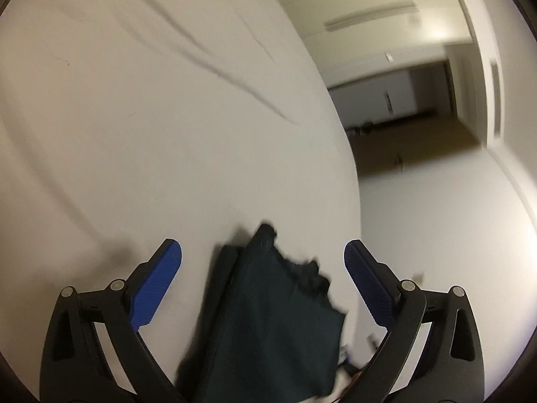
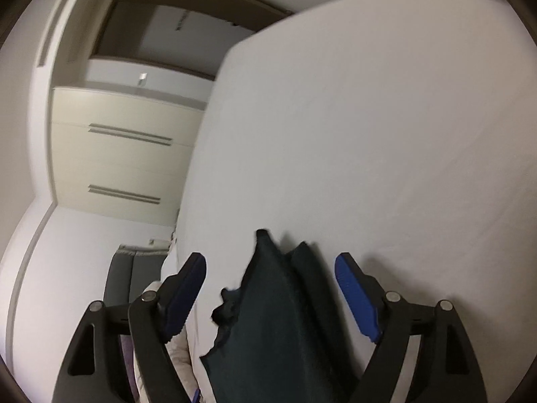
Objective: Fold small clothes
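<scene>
A small dark green garment (image 1: 268, 319) lies partly folded on the white bed sheet (image 1: 151, 117), near the bed's edge. My left gripper (image 1: 262, 262) is open, its blue pads (image 1: 157, 278) on either side of the garment and apart from it. In the right wrist view the same garment (image 2: 278, 322) lies between the spread fingers of my right gripper (image 2: 270, 275), which is open too. Its blue pads (image 2: 355, 292) do not touch the cloth. The garment's near part runs out of both views at the bottom.
The sheet (image 2: 369, 134) has long creases at the far side. Beside the bed edge are a white wall (image 1: 436, 235), cream drawers (image 2: 117, 154), a dark doorway (image 1: 386, 97) and a grey seat (image 2: 134, 275). Pale fabric (image 2: 178, 352) shows under the right gripper's left finger.
</scene>
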Action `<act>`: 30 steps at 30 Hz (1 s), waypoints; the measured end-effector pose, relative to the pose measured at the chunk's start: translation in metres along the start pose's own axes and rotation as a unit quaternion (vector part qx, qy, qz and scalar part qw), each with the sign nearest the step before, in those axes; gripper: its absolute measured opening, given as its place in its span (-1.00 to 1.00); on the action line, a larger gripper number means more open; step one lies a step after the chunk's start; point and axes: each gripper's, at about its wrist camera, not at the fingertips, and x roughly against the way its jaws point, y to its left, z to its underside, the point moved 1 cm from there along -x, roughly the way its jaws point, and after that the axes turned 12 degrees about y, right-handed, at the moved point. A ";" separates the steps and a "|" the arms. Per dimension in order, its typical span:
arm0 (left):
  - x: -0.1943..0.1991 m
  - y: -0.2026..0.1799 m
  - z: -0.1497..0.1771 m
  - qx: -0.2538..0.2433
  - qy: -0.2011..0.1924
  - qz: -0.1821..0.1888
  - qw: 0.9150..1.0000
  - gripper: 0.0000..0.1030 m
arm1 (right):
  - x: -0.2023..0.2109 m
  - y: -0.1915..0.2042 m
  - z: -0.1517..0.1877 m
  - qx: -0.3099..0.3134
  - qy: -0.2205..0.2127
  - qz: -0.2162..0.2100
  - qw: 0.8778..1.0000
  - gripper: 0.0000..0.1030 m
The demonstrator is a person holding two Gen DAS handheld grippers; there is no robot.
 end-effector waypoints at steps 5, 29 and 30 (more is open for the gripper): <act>-0.017 -0.003 0.048 -0.051 0.047 -0.052 0.996 0.92 | 0.009 0.011 0.037 0.086 0.035 0.087 0.992 0.48; -0.024 0.029 0.155 -0.132 0.117 -0.098 0.980 -0.19 | 0.025 -0.007 0.122 0.202 0.102 0.205 0.952 -0.35; -0.020 0.030 0.155 -0.132 0.116 -0.094 0.980 -0.19 | 0.025 -0.007 0.123 0.203 0.102 0.206 0.952 -0.38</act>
